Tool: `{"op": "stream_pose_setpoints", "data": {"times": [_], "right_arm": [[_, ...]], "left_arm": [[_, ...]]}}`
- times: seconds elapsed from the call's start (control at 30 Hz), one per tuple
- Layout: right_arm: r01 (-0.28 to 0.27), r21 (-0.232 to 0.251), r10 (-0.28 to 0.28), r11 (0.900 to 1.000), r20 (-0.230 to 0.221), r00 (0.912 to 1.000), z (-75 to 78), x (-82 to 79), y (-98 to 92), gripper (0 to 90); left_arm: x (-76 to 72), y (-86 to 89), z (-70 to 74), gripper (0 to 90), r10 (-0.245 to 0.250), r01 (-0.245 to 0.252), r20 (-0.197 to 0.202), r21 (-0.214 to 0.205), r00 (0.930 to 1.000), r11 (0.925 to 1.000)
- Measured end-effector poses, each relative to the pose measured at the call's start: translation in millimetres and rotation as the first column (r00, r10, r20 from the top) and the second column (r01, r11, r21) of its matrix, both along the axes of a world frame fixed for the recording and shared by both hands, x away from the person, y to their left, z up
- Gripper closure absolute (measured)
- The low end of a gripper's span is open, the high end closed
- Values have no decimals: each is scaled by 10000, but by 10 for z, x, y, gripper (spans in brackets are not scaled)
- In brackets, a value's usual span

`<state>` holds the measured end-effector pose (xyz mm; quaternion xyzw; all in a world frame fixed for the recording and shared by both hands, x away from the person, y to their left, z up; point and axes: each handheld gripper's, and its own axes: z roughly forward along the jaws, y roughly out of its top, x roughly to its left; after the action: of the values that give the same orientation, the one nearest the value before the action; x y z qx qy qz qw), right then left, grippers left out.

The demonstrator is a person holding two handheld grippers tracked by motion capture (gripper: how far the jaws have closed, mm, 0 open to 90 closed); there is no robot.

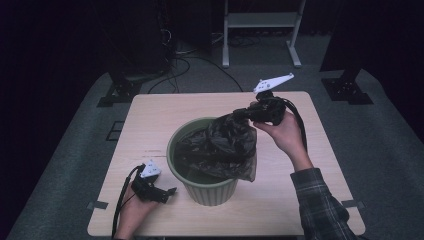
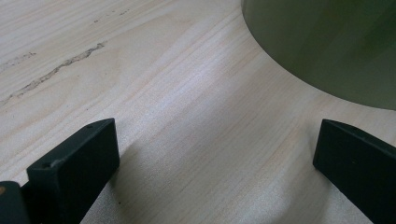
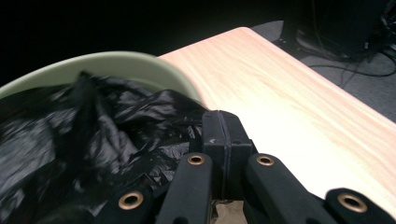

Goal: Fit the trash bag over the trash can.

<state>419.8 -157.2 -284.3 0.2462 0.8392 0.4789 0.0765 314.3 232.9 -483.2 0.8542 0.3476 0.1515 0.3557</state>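
Your right gripper (image 1: 248, 113) is clamped on an edge of the crinkled black plastic bag (image 1: 220, 147), lifting it to line the round green plastic bin (image 1: 210, 192). Your left gripper (image 1: 170, 192) rests open beside the bin, ready to steady it.

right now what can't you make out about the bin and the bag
- Bottom of the green bin: high view, the black bag covers the inside.
- Whether bag film sits between the right claw tips: right gripper view, jaws pressed together, bag bunched beside them; high view, too small.
- Bin's rim and top: left gripper view, cut off by the upper edge; just the wall past the open left claw.
- Bag's far folds: right gripper view, blurred.
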Motion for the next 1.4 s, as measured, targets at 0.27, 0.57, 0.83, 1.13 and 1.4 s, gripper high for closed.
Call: {"op": "stream_pose_setpoints", "data": {"times": [0.27, 0.57, 0.83, 1.13, 1.4], "right_arm": [[406, 179, -403, 9990, -174, 9990, -133, 240, 103, 836], [937, 1001, -975, 9906, 344, 9946, 1, 92, -97, 532], [1117, 1361, -1203, 9844, 567, 9911, 85, -39, -292, 493], [1063, 1419, -1149, 9842, 537, 9919, 37, -112, -381, 498], [992, 1450, -1077, 9844, 516, 9928, 22, -125, -392, 494]], "left_arm": [[-2, 0, 0, 0, -3, 3, 1, 6, 10000, 10000], [-5, 0, 6, 0, -78, 78, -30, 21, 10000, 10000], [-25, 82, 99, 0, -15, 15, 1, -245, 10000, 9997], [-97, 268, 389, 43, -152, 172, 243, -882, 9996, 9960], [-182, 384, 721, 187, -650, 704, 391, -1577, 9971, 9850]]}}
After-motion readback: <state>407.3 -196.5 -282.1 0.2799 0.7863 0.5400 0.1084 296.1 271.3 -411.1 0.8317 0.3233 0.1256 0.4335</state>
